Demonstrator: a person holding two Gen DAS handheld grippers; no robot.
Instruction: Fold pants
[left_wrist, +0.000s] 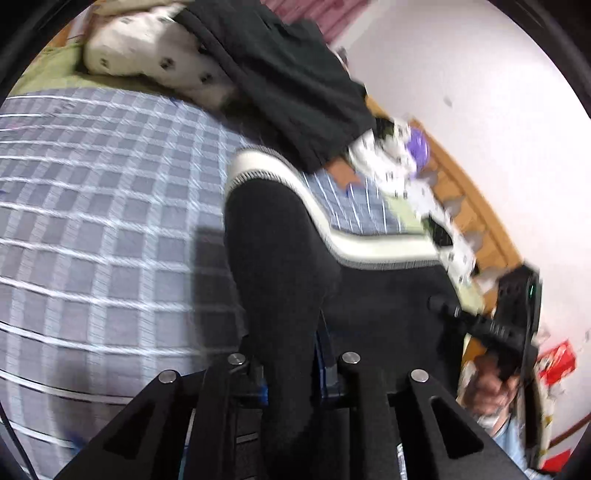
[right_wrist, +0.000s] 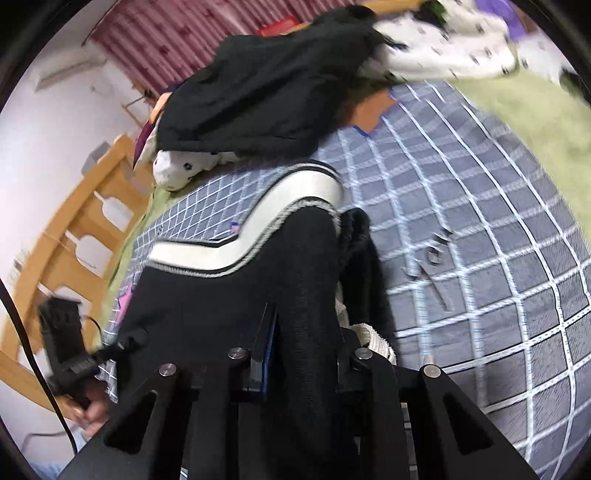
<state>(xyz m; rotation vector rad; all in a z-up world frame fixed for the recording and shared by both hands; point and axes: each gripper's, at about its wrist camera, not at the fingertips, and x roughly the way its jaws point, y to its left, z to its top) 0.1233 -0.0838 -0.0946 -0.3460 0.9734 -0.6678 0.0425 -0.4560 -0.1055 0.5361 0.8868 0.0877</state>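
Bunched black knit pants (left_wrist: 273, 280) with a white waistband hide both tools' fingertips; motion blurs the grey checked bedsheet (left_wrist: 92, 229) and the white spotted bedding (left_wrist: 406, 173).

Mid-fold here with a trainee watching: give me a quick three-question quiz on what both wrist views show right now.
1. True or false: the left claw is shut on the black pants.
2. What lies under the pants? A) grid-patterned bedspread B) bare wood C) tiled floor
3. Fill in: the pants' wide band is ____ in colour.

Key:
1. True; the right claw also grips the fabric.
2. A
3. White, with dark-and-grey edging.
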